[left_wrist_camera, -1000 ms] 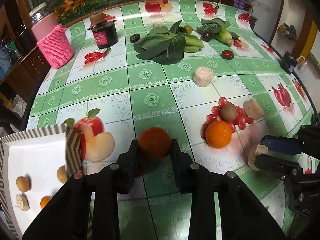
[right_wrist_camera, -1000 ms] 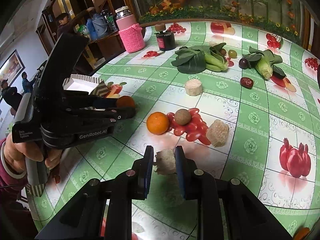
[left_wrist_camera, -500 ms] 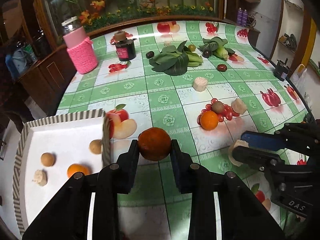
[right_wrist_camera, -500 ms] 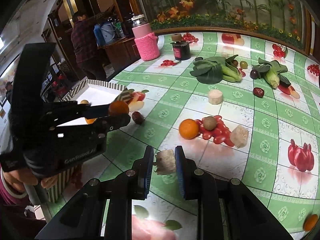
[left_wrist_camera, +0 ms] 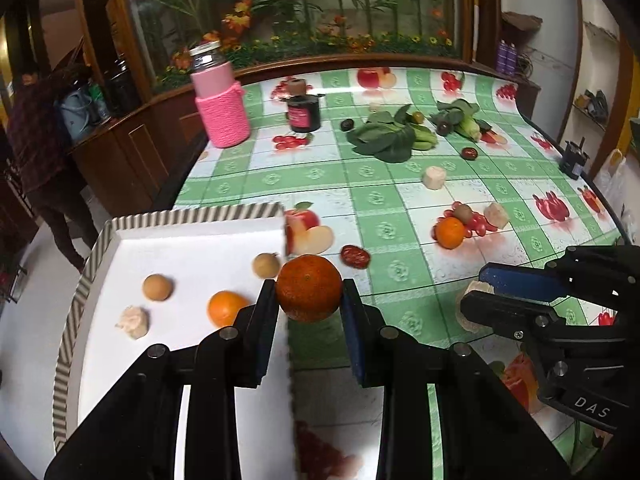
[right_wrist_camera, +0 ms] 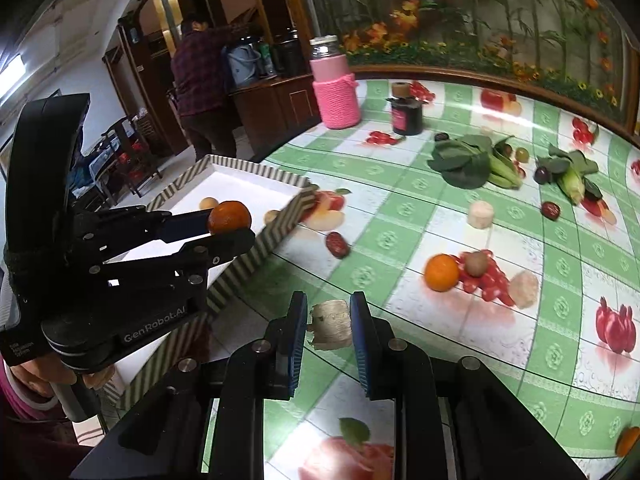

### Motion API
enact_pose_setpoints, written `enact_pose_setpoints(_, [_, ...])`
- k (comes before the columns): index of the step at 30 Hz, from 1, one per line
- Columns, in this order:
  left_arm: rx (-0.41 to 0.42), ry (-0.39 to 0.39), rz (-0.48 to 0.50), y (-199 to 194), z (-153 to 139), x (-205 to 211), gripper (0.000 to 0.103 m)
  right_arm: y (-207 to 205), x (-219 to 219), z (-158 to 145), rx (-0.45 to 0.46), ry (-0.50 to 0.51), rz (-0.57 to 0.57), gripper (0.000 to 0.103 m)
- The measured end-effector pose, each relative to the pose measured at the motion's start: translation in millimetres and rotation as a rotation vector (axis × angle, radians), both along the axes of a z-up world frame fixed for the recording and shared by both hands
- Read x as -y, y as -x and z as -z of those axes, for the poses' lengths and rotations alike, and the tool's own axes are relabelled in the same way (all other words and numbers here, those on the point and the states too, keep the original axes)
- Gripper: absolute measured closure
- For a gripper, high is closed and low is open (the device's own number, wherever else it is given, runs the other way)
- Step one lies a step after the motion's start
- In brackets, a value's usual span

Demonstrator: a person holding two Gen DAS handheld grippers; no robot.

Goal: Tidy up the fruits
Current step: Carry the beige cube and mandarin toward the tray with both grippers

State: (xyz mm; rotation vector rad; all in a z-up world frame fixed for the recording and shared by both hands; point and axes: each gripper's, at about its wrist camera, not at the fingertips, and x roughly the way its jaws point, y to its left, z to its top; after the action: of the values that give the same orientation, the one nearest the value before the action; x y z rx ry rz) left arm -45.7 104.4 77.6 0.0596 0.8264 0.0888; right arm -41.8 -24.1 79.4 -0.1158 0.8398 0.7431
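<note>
1. Dark orange (left_wrist_camera: 309, 288): clamped between your left gripper (left_wrist_camera: 309, 300) fingers, now lifted off the cloth to the striped tray (left_wrist_camera: 72, 312) rim; drop comes next.
2. Right gripper (right_wrist_camera: 329, 326) grips a pale chunk (right_wrist_camera: 330, 325), raised too.

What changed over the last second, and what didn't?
The left gripper carried its dark orange up off the table and leftward, to the tray's near corner. The right gripper rose too, gripping the same pale chunk. Nothing was released; the fruit in the tray and on the table stayed put.
</note>
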Motion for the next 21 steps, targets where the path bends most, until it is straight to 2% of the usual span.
enact_pose_setpoints(9, [0.006, 0.055, -0.07, 19.6, -2.4, -39.3, 0.075, 13.9, -24.8, -7.0, 0.025, 0.021, -0.052, 0.081])
enact_pose_setpoints(15, [0.013, 0.077, -0.098, 26.9, -1.6, -57.9, 0.075, 9.0, -7.8, -5.4, 0.027, 0.041, -0.015, 0.081])
enact_pose_setpoints(21, [0.011, 0.09, -0.128, 32.9, 1.2, -73.3, 0.075, 13.6, -11.8, -8.1, 0.054, 0.066, -0.028, 0.081])
